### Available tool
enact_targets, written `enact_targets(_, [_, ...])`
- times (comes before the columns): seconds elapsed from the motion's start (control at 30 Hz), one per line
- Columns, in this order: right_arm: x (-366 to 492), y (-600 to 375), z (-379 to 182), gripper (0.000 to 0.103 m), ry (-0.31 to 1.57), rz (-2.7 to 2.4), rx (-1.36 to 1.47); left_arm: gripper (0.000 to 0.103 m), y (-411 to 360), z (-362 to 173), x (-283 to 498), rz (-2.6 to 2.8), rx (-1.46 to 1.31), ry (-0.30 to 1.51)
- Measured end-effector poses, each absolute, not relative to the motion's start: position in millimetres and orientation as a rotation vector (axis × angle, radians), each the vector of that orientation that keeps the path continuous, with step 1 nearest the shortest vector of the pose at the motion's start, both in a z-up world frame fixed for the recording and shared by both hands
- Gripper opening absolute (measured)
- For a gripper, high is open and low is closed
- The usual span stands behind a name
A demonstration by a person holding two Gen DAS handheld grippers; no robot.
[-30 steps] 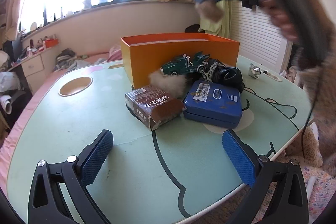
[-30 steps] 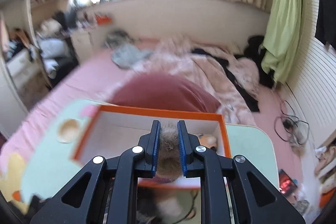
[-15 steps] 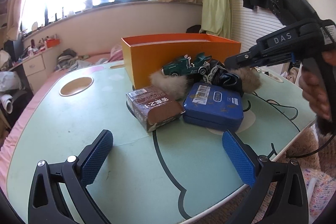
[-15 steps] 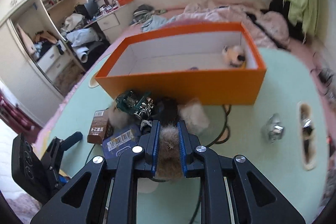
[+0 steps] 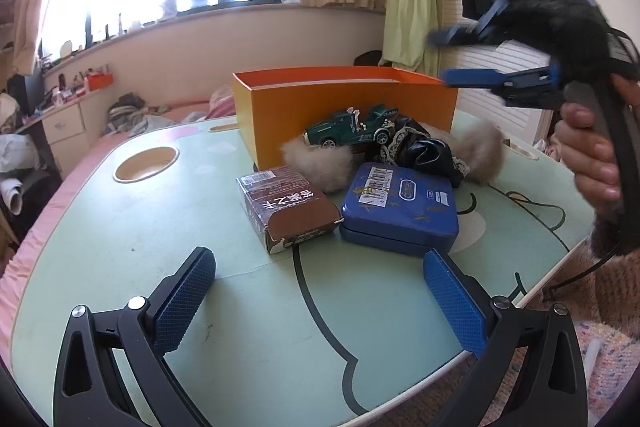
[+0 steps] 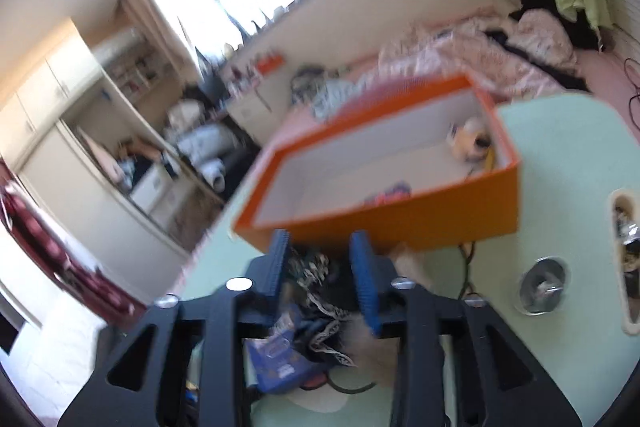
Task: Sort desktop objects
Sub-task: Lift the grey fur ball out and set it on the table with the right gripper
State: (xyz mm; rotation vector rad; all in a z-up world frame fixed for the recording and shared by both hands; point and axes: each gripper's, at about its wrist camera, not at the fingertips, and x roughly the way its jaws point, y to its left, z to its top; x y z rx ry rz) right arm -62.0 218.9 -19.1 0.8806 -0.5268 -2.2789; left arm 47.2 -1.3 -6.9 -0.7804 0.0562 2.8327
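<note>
An orange box (image 5: 344,107) stands on the green table (image 5: 160,227). In front of it lie a green toy car (image 5: 352,127), two furry pompoms (image 5: 316,163), a black lace cloth (image 5: 424,151), a brown carton (image 5: 288,211) and a blue tin (image 5: 400,207). My left gripper (image 5: 320,295) is open and empty, low over the table's near side. My right gripper (image 6: 322,275) is open and empty above the cloth pile; in the left wrist view it (image 5: 452,55) hovers above the box's right end. The box (image 6: 380,179) holds a small plush toy (image 6: 470,143).
A round cup hole (image 5: 146,163) sits at the table's left. A metal knob (image 6: 542,285) and a slot (image 6: 628,259) are on the table right of the box. A black cable (image 5: 532,199) runs along the right edge. A bed lies behind.
My right gripper let go of the furry pompom, which now lies by the black cloth, then opened and rose above the pile. My left gripper stayed still.
</note>
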Motion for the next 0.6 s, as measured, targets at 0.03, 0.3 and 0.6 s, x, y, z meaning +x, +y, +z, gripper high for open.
enact_targets(0.03, [-57, 224, -14, 0.074, -0.527, -2.31, 0.847, 0.103, -3, -6, 47, 2.828, -0.778, 0.044])
enact_targets(0.3, [-35, 228, -27, 0.08, -0.414, -2.444, 0.838, 0.103, -23, 2, 45, 2.784, -0.776, -0.127])
enact_targets(0.6, [-8, 213, -26, 0.08, -0.214, -2.572, 0.724, 0.103, -32, 65, 42, 2.902, -0.644, -0.045])
